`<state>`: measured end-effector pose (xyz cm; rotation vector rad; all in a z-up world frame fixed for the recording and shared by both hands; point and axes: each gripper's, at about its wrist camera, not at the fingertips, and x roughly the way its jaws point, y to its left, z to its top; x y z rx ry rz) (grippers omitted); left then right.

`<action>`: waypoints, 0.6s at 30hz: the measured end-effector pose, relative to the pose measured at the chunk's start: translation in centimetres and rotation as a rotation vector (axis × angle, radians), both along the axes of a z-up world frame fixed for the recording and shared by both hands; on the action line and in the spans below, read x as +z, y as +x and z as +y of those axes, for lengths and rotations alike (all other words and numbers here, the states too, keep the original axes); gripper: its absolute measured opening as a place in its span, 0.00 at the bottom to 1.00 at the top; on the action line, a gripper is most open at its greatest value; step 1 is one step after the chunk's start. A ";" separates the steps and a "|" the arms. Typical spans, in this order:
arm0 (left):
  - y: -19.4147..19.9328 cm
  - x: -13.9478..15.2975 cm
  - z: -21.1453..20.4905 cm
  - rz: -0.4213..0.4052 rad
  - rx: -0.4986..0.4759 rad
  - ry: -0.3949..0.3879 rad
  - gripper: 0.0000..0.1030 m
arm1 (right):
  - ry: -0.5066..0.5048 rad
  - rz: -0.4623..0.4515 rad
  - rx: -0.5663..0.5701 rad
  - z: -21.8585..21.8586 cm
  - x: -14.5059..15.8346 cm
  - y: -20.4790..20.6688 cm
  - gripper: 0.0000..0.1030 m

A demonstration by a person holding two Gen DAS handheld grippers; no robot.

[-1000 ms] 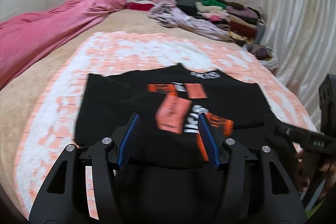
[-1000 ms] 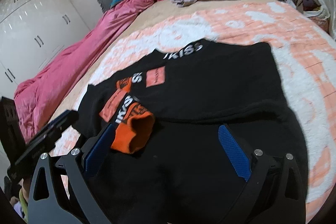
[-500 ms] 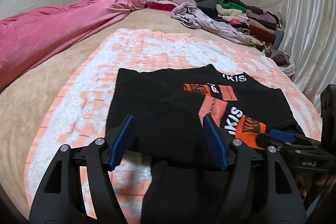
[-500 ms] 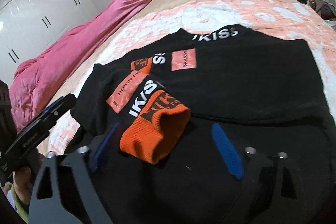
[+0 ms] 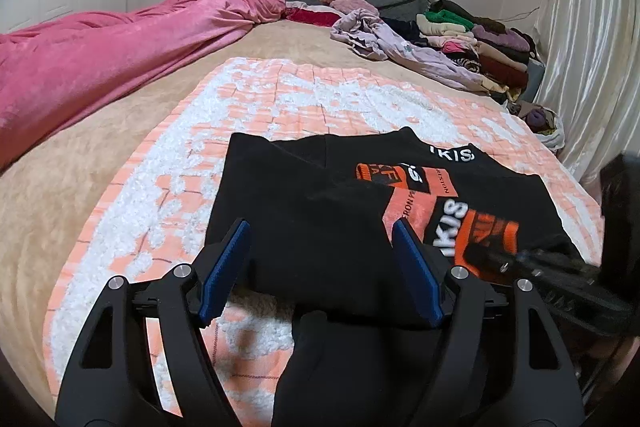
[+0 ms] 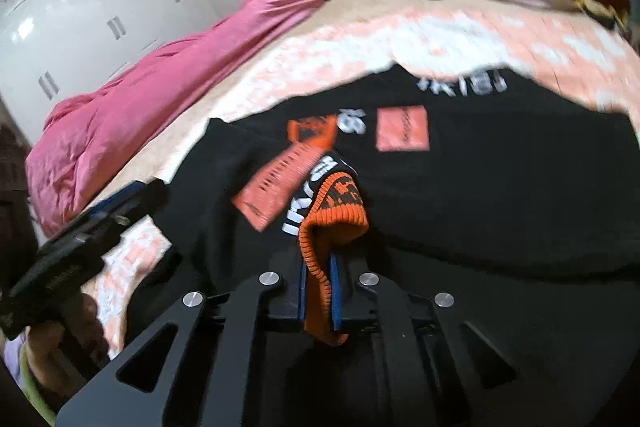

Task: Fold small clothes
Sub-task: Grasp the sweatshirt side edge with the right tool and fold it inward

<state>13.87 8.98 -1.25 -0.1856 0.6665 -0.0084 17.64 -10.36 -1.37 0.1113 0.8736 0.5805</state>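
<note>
the right tongs [image 6: 318, 301] pinch the orange cuff [image 6: 334, 223] of the black sweater [image 5: 320, 243], sleeve lying across its body, while the left tongs [image 5: 320, 275] hang spread over its near-left edge.

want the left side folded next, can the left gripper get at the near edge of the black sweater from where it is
Probably yes. The left gripper is open, its fingers straddling the near edge of the black sweater, with nothing between them. The right gripper is off to the side, clamped on the orange cuff.
</note>
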 end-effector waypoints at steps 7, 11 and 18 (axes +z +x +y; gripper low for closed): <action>-0.1 0.1 0.1 -0.017 0.013 0.002 0.63 | -0.064 -0.141 0.003 -0.7 4.7 1.1 0.07; 0.0 0.1 0.2 -0.022 0.017 0.003 0.63 | -0.101 -0.194 -0.044 -3.1 6.4 2.0 0.07; 0.0 0.0 0.0 -0.014 0.007 0.012 0.63 | -0.192 -0.190 -0.179 -8.8 6.4 3.7 0.06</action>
